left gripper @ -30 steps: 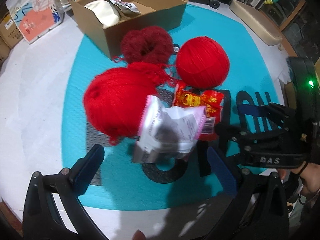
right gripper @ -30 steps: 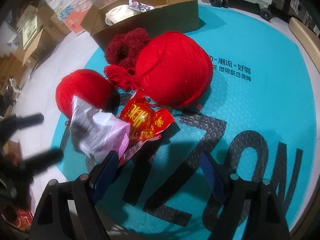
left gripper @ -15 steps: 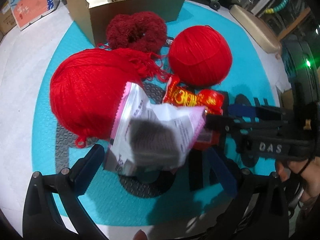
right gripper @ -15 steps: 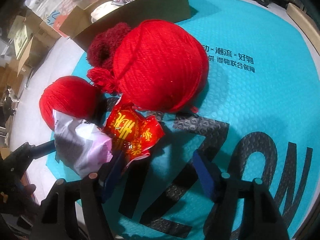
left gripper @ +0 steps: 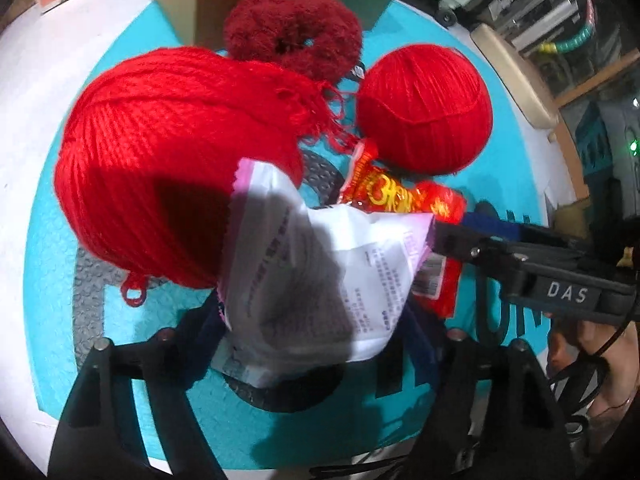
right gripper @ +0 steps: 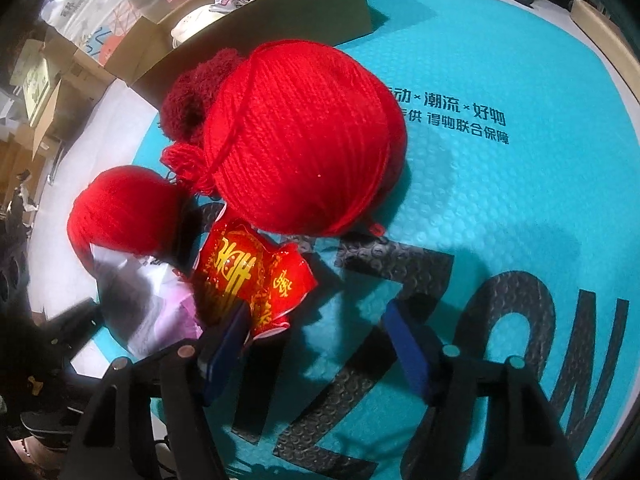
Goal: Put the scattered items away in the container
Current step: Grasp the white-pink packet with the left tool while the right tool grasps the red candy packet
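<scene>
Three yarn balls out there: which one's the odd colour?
The fuzzy maroon yarn ball, lying right against the cardboard box. The other two yarn balls are bright red and smoothly wound.

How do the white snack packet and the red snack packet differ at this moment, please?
The white snack packet is pale with small black print; the red snack packet is glossy with gold characters. The white one sits between the left gripper fingers; the red one lies beside the right gripper, one finger at its edge. Both lie on the teal mat, outside the cardboard box.
</scene>
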The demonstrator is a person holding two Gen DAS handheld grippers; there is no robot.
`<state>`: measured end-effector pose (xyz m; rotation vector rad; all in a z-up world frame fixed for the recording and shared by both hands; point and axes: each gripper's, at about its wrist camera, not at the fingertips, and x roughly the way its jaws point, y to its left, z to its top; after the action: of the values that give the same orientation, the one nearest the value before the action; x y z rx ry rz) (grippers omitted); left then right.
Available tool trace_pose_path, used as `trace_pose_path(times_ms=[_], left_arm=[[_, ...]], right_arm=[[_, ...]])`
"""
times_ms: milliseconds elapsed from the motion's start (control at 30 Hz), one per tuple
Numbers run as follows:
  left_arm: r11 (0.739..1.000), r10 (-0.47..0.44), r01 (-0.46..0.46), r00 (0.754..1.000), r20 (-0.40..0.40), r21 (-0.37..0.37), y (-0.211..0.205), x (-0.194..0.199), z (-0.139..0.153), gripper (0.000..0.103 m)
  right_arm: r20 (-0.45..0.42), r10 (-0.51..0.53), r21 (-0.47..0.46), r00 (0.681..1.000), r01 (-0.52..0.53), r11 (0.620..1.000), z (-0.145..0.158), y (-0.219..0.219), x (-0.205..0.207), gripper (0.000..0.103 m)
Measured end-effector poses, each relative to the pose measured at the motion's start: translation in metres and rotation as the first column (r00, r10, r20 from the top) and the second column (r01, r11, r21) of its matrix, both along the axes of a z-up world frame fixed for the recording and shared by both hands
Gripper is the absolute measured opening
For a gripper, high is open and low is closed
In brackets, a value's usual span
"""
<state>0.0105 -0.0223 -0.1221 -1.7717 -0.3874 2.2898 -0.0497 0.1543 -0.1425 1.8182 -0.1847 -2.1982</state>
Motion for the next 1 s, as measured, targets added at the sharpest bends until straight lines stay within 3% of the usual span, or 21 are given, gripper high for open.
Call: trace_pose_path(times_ms=[67,167,367,467,633,733,1000], left_arm=[[1.000,-0.010,0.010,1.000,-0.003,-0.011,0.001,0.002,0.005,0.066],[1.000,-0.019,0.019,1.000,-0.002,-0.013,0.001,0.009,0.011,0.063],[0.996,-0.022,0.019,0.999,0.034,0.083,-0.013,0.030,0.012,0.063],[0.997,-0.025,0.022,0.999,0.032,0.076,-0.018,0.037,0.015,0.063],[0.997,0.011,-0.016,0.998,0.061,0.077,-0.036,0.049,0.013,0.063],[0.997,0.017,-0.021,0.998,0.059,0.073,-0.038,0.050,0.013,0.063],[0.999,0.013,-0.015,0.999,0.033,0.050,-0.036,0.045,0.025,0.063]], right_arm=[[0.007,-0.001,-0.005,1.000,0.001,1.000,-0.002,-0.001,-0.001,0.071],[0.019,-0.004,-0.009,1.000,0.004,1.000,-0.004,-0.004,-0.002,0.071],[0.041,0.003,-0.041,0.999,-0.001,0.999,-0.007,-0.012,-0.001,0.068],[0.068,0.015,-0.069,0.998,-0.010,0.998,-0.014,-0.020,-0.001,0.058],[0.056,0.049,-0.137,0.997,-0.041,0.990,-0.020,-0.029,-0.001,0.024],[0.035,0.065,-0.144,0.997,-0.059,0.988,-0.019,-0.031,0.000,0.018],[-0.021,0.096,-0.136,0.995,-0.098,0.986,0.000,-0.033,0.009,0.013]])
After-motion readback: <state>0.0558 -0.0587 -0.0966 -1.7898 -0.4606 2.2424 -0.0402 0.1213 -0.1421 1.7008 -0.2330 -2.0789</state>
